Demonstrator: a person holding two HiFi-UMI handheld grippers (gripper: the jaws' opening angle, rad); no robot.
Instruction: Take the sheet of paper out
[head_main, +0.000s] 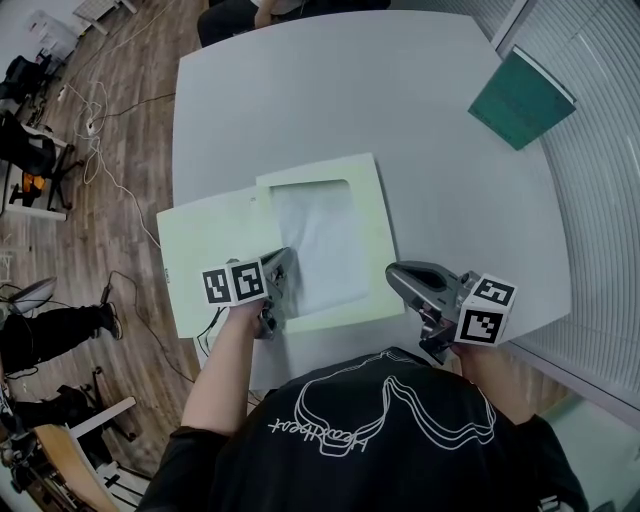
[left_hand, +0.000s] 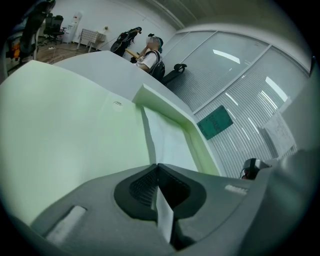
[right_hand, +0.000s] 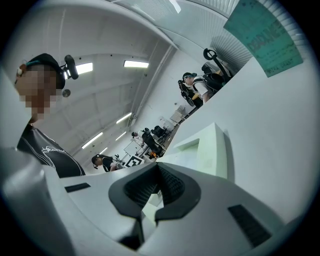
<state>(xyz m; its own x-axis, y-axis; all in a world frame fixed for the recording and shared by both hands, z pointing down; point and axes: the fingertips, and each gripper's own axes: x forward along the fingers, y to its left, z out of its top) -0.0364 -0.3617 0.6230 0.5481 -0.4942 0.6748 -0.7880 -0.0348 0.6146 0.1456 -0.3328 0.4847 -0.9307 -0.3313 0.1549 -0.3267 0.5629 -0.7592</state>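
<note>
Bright, even light from ceiling strips (right_hand: 136, 64) casts soft shadows on the desk (head_main: 430, 130). Both gripper views bulge, corners dark; left tongs (left_hand: 158, 166) look slightly blurred.

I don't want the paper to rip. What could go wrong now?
The left fingers pinch only the sheet's edge, so a fast pull could tear it. The right fingers seem to hold the folder just at its edge; it could slip and slide along with the sheet.

Paper sheet (left_hand: 169, 142) in closed left claw (left_hand: 158, 169)
</note>
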